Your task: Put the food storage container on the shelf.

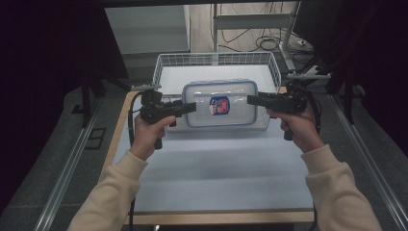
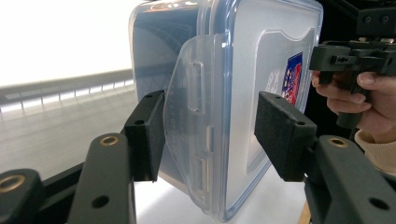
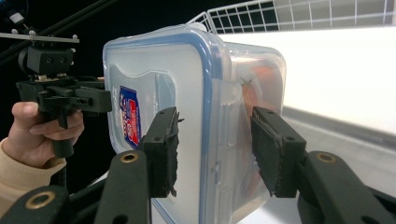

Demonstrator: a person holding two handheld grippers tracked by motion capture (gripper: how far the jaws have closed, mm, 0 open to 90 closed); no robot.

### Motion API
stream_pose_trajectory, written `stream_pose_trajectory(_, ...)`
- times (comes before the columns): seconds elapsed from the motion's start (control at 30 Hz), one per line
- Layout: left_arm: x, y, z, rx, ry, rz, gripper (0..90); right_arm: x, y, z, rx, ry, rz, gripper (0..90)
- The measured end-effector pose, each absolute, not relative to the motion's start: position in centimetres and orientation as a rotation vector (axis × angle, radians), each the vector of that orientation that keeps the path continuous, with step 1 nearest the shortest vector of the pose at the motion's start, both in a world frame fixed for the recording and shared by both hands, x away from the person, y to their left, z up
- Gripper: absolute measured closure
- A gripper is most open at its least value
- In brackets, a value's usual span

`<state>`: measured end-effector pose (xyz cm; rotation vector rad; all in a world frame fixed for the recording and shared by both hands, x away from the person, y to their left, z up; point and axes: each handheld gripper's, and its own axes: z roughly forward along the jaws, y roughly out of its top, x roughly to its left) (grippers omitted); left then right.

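Both forearms reach forward, left gripper (image 1: 191, 107) and right gripper (image 1: 251, 100) clamping the lidded container's (image 1: 220, 102) ends.

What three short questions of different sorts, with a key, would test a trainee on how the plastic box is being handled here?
1. True or false: the clear lidded box is gripped at both short ends, by the left gripper and the right gripper.
2. What stands behind the box? A. a wire basket B. a cardboard carton C. a metal bucket
3. What colours show on the sticker on the box lid?

Key
1. True; each gripper's jaws close over a side latch of the box.
2. A, the white wire basket.
3. Blue and red.
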<state>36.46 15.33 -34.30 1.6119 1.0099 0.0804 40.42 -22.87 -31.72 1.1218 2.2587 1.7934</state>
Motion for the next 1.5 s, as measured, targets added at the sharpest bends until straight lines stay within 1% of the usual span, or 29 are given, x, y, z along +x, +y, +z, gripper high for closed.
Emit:
stream_pose_trajectory(0.6,40.5,16.3,-31.9,1.615,1.007,0.075,45.2,44.4,-21.9,-29.3,1.149,2.236,1.808,52.9)
stream_pose_trajectory(1.03,45.4,17.3,-30.4,1.626,1.027,0.039,45.0,48.4,-21.1,-28.3,1.22,2.221,1.805,52.8)
stream_pose_trajectory(1.17,46.6,17.4,-30.6,1.632,1.034,0.03,45.0,49.6,-20.9,-28.5,1.24,2.223,1.803,52.7)
stream_pose_trajectory(1.3,47.9,17.4,-31.2,1.637,1.051,-0.008,45.0,50.7,-20.9,-28.9,1.28,2.226,1.794,52.7)
stream_pose_trajectory(1.5,48.6,17.3,-31.6,1.633,1.066,-0.025,44.7,51.3,-21.0,-29.2,1.307,2.237,1.764,52.5)
